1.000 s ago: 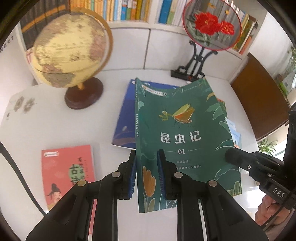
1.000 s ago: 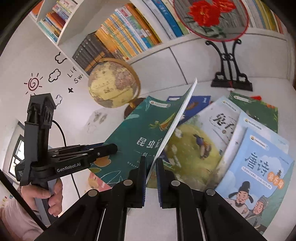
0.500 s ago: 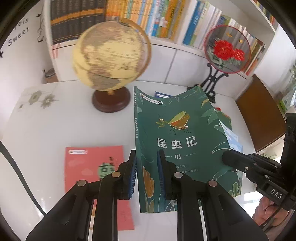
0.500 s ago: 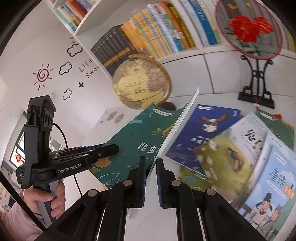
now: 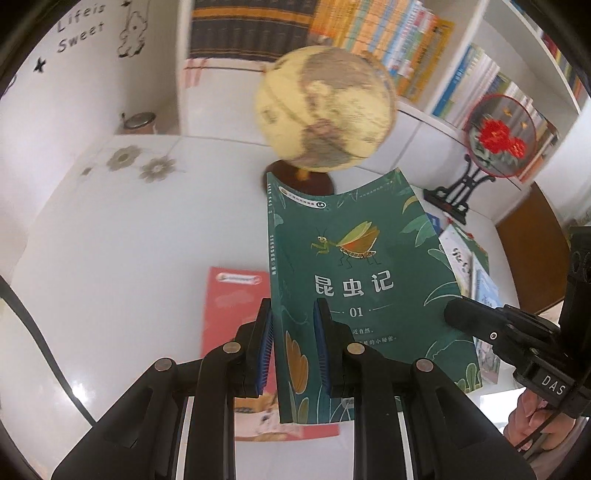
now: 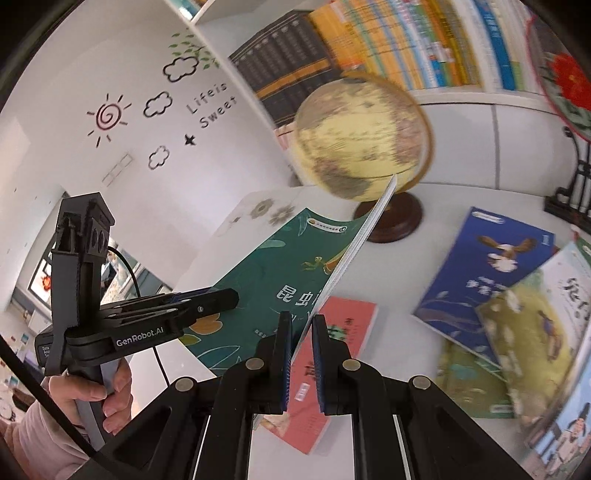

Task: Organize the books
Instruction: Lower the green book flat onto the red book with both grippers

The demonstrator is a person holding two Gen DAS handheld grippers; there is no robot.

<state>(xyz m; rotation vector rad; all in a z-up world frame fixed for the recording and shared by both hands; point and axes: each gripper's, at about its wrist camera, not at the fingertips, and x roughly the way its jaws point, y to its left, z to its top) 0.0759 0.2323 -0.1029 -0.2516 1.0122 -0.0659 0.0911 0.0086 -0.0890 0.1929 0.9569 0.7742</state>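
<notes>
Green book: insect on the cover, held above the table, clear of it, cover tilted toward the left wrist camera. It is gripped at its near edge by both grippers. Left gripper: clenched on the spine corner, one pad on each face. Right gripper: clenched on the page-edge side, the thin white edge seen running up between its pads.

Pink book: laid flat on the table beneath the green book, partly covered by it in the left wrist view.

Blue book: laid flat to the right, bird on the cover, overlapped at its lower corner by a loose spread of other books, several blurred.

Globe: stood on a dark round base beyond the green book, blurred.

Round fan: red flowers, set upright on a black stand at the table's far right.

Shelves: filled with upright books behind the table.

Hand: seen wrapped around the left gripper's handle.
</notes>
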